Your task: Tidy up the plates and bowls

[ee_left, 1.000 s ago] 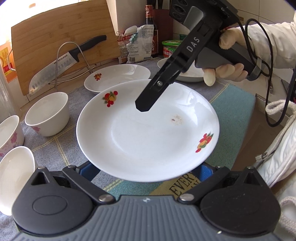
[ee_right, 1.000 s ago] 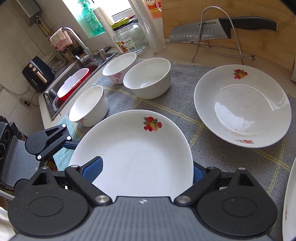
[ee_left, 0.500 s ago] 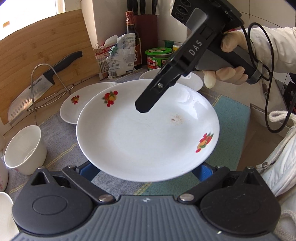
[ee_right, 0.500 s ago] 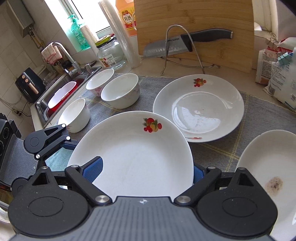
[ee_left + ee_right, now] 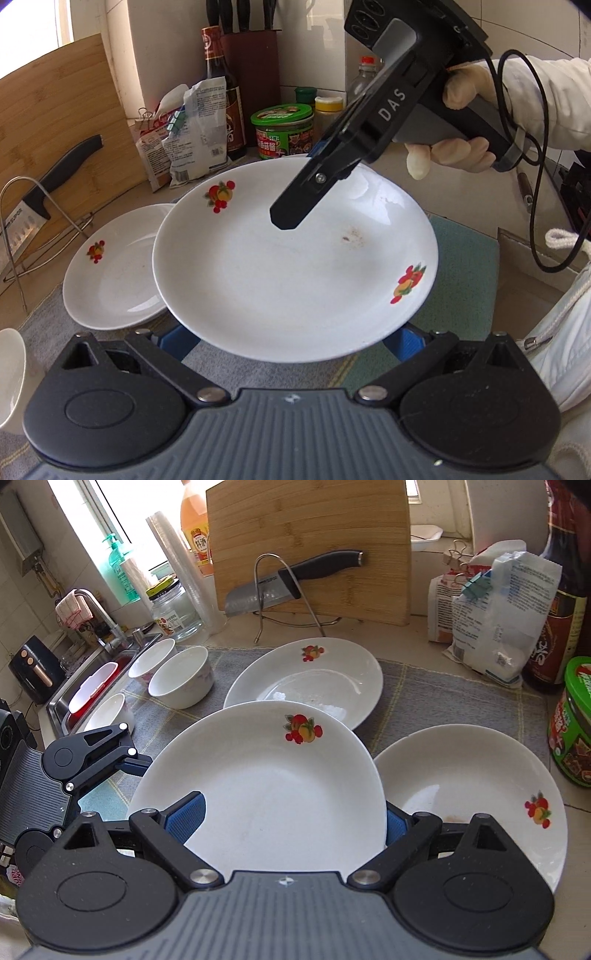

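Observation:
A white plate with fruit prints [image 5: 295, 277] [image 5: 266, 782] hangs tilted in the air between both grippers. My left gripper [image 5: 291, 338] holds its near rim, and both blue pads [image 5: 177, 339] sit under that edge. My right gripper [image 5: 288, 823] grips the opposite rim with wide jaws, one pad [image 5: 184, 816] over the plate and the other behind its edge. In the left wrist view the right gripper [image 5: 299, 184] reaches over the plate from a gloved hand [image 5: 454, 151]. A second plate [image 5: 306, 679] [image 5: 110, 280] and a stained third plate [image 5: 461, 794] lie on the grey mat [image 5: 424, 694]. The left gripper [image 5: 107, 775] meets the left rim.
Three white bowls [image 5: 183, 681] [image 5: 151, 661] [image 5: 109, 710] stand at the mat's left, near the sink [image 5: 92, 686]. A knife on a wire rack [image 5: 288, 579] leans against a bamboo board [image 5: 310, 535]. Bags [image 5: 498, 627], a dark bottle [image 5: 221, 92] and a green tub [image 5: 284, 129] crowd the back right.
Both grippers have carried the plate to the right along the counter. The bowls slid off to the left of the views, and the stained third plate came into sight beside the held one.

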A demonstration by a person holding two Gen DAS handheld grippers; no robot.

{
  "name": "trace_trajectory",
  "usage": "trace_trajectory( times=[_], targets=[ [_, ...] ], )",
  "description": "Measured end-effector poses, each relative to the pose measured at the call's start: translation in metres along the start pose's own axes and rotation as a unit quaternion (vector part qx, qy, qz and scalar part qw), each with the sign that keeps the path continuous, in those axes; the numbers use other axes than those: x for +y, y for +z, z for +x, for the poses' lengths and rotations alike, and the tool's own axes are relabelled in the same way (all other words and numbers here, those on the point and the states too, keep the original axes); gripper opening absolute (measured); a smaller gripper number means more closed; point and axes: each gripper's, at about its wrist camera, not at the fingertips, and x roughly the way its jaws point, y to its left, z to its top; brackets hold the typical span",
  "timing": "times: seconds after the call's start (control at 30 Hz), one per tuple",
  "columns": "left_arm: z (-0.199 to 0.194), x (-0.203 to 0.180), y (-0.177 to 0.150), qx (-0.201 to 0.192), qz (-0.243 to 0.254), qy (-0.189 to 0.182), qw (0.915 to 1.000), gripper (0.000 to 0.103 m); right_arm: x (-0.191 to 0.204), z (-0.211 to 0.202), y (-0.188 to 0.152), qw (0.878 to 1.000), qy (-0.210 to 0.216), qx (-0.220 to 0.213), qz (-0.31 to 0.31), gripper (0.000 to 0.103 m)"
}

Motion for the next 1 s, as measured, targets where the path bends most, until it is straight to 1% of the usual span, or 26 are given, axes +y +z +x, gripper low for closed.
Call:
trace_trajectory(
  times=[0.57,1.0],
  targets=[
    [0.057,-0.007,0.041,-0.001,0.033,-0.038,0.9988,0.102,-0.061,-0.02,-0.01,0.998,-0.041,-0.019,0.044,0.097],
    [0.093,-0.004,0.058,0.015,0.035,-0.062,0.9974,0.102,-0.099,-0.02,-0.018,0.996,-0.051,-0.02,0.076,0.097]
  ],
)
